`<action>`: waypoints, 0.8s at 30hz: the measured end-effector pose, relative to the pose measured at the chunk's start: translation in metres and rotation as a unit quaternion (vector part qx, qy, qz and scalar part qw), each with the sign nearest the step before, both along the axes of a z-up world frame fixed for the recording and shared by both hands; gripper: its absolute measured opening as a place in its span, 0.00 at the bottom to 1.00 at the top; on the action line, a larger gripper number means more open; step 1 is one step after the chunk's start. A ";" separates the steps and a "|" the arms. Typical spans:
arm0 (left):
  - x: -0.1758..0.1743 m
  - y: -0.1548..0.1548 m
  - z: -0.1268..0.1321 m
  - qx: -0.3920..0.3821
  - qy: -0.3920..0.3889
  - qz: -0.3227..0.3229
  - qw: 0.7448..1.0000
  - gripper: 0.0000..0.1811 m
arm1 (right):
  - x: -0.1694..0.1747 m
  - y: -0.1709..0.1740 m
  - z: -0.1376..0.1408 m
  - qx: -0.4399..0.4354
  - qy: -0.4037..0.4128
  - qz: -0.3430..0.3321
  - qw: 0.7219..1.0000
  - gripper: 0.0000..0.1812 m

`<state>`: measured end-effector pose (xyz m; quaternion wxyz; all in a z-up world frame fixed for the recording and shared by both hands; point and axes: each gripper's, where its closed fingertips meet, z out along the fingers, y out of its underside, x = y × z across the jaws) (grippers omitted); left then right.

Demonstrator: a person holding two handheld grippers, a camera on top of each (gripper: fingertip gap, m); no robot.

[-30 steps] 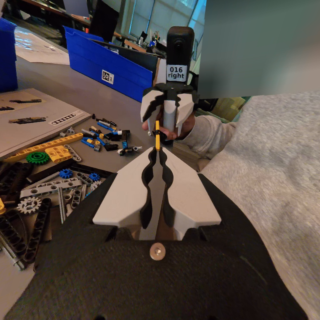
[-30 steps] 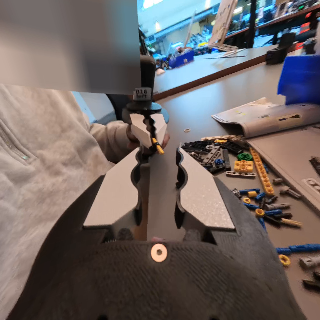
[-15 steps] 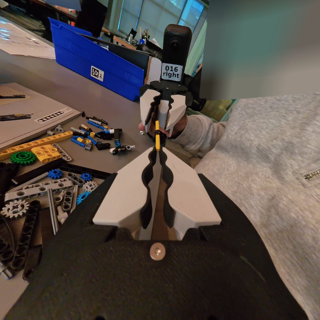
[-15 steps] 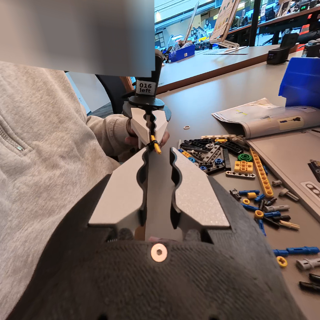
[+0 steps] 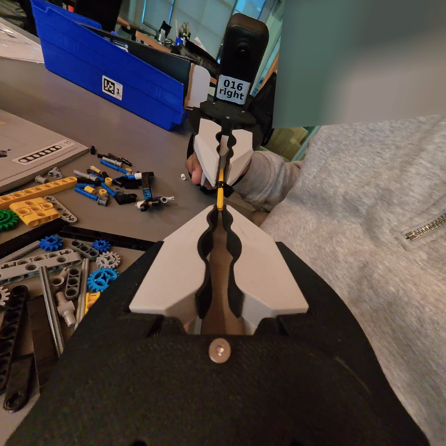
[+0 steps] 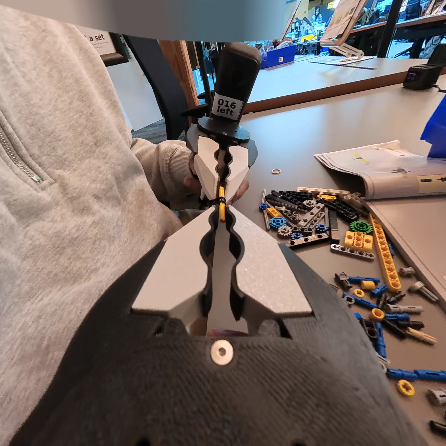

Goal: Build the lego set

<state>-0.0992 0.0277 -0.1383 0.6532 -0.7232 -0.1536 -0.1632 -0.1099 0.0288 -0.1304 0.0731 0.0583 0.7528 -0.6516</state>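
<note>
A thin yellow axle [image 5: 219, 193] with a small black piece [image 5: 226, 187] on it is held in the air between both grippers, above the table's near edge. My left gripper [image 5: 219, 208] is shut on one end. My right gripper [image 6: 221, 210] is shut on the other end of the axle [image 6: 221, 213]. The two grippers face each other tip to tip, and each shows in the other's view: the right gripper [image 5: 220, 177] and the left gripper [image 6: 220, 190]. The black piece [image 6: 216, 201] sits between the two sets of fingertips.
Loose Lego parts lie on the grey table [image 5: 96, 115]: a long yellow beam [image 5: 36, 190], gears, black beams [image 6: 311, 205], and blue pins [image 6: 362, 299]. A blue bin [image 5: 108, 65] and an instruction booklet [image 6: 386, 169] lie farther back. A person's grey sweater [image 5: 350, 241] is close beside the grippers. Less than 4 cm separates the two grippers' tips. Left tips and right tips are each some 15 cm from the long yellow beam [image 5: 36, 190]. My right wrist view [image 6: 377, 249] looks at it from another angle.
My right gripper has moved in toward the left gripper and closed its fingers on the free end of the yellow axle. The left gripper keeps its hold.
</note>
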 end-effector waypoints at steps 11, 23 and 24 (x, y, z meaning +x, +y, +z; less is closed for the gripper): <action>-0.005 -0.001 0.003 0.012 -0.010 0.015 1.000 0.07 | -0.001 -0.001 0.001 0.000 0.000 -0.005 1.000 0.02; -0.004 -0.001 0.012 0.024 0.056 0.034 0.998 0.01 | 0.001 -0.002 0.003 -0.011 -0.046 0.005 0.999 0.02; -0.003 -0.001 0.012 0.024 0.055 0.032 0.998 0.01 | 0.001 -0.001 0.004 -0.012 -0.046 0.005 0.999 0.02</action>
